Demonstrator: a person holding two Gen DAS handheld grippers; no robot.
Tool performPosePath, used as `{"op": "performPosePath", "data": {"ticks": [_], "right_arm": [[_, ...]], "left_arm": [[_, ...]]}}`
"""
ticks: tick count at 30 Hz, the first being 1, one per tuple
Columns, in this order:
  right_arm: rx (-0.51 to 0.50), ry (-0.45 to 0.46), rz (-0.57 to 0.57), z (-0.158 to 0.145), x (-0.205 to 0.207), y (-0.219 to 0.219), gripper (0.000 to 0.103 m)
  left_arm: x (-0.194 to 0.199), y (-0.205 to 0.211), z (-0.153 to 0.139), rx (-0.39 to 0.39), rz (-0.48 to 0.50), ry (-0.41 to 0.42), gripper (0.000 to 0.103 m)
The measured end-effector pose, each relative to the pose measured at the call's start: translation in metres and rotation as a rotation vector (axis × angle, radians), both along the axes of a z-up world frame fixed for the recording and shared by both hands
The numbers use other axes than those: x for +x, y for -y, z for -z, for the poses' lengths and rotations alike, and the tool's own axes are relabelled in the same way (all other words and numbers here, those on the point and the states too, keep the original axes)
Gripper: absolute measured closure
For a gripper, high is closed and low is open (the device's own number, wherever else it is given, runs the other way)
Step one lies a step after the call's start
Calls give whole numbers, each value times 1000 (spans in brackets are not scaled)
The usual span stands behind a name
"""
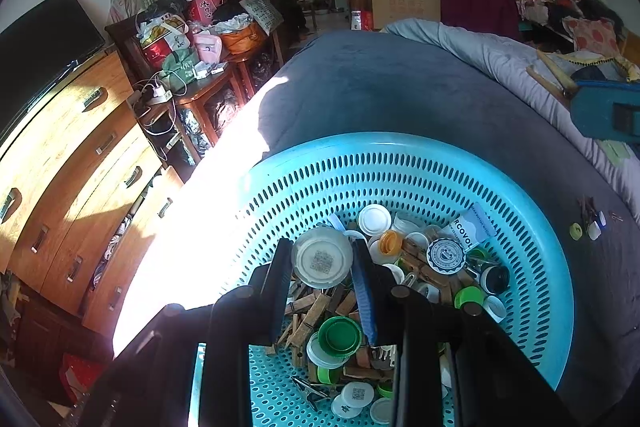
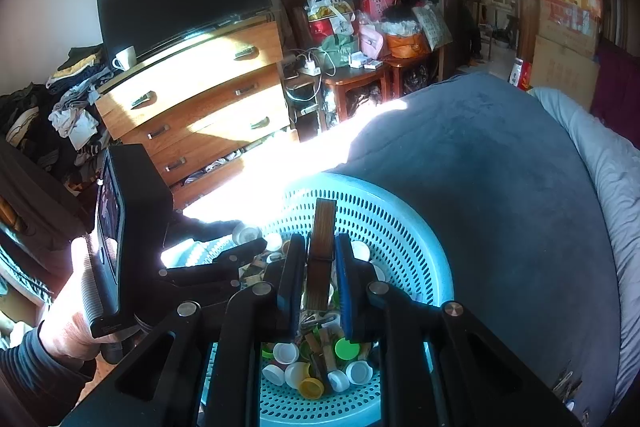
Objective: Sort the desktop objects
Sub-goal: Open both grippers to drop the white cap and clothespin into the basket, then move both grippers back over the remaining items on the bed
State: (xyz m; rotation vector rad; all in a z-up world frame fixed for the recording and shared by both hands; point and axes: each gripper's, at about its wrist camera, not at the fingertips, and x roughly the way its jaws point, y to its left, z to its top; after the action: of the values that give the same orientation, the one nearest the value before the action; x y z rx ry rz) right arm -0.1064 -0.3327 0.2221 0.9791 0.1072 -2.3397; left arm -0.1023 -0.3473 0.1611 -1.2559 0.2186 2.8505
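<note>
A turquoise perforated basket (image 1: 532, 239) sits on a dark blue bedspread and holds several bottle caps, lids and wooden clothespins. My left gripper (image 1: 322, 259) is shut on a round whitish lid (image 1: 322, 258) with a QR code, held just above the basket's contents. My right gripper (image 2: 319, 259) is shut on a brown wooden clothespin (image 2: 322, 247) that stands upright between the fingers, above the same basket (image 2: 424, 239). The left gripper's body (image 2: 132, 227) and the hand holding it show at the left of the right wrist view.
A few small caps and clips (image 1: 590, 223) lie on the bedspread (image 1: 400, 87) right of the basket. A grey quilt (image 1: 500, 55) lies along the far right. A wooden dresser (image 2: 200, 107) with a TV stands left of the bed. Strong sunlight washes the bed's left edge.
</note>
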Motion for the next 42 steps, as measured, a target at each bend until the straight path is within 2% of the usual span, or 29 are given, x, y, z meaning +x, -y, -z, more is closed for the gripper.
{"op": "performPosePath", "data": {"ticks": [6,8,9,11,15,17,19,21,24,29,32,35,40,42], "right_arm": [[-4,8,-5,6,0,0,87],[-14,10,-9,7,-1,0,84],[-22,12,-11,7,-1,0,83],[-32,13,-6,7,-2,-2,80],[-47,10,2,6,1,-9,76],[-59,10,5,6,4,-14,68],[-80,13,11,7,7,-23,42],[-109,23,20,10,13,-34,29],[-105,24,50,19,25,-52,22],[-92,33,128,48,58,-97,19],[-77,20,197,73,87,-137,12],[-70,73,296,108,109,-185,11],[-9,129,476,163,150,-269,11],[31,142,540,182,164,-300,11]], "left_arm": [[-1,1,1,-3,-8,4,72],[-3,1,3,-3,-4,11,71],[-3,-1,4,-6,-7,17,68],[-2,-2,4,-26,-22,8,52],[1,-4,2,-34,-29,6,51],[3,-6,0,-37,-37,6,50],[5,-8,-3,-38,-39,3,47],[8,-15,-7,-46,-33,-8,44],[14,-25,-11,-55,-18,-13,44],[22,-41,-11,-49,7,-15,44],[27,-55,-8,-47,28,-12,44],[33,-76,-7,-46,69,-11,44],[60,-139,-6,-29,213,-36,43],[75,-168,-2,-8,296,-42,37]]}}
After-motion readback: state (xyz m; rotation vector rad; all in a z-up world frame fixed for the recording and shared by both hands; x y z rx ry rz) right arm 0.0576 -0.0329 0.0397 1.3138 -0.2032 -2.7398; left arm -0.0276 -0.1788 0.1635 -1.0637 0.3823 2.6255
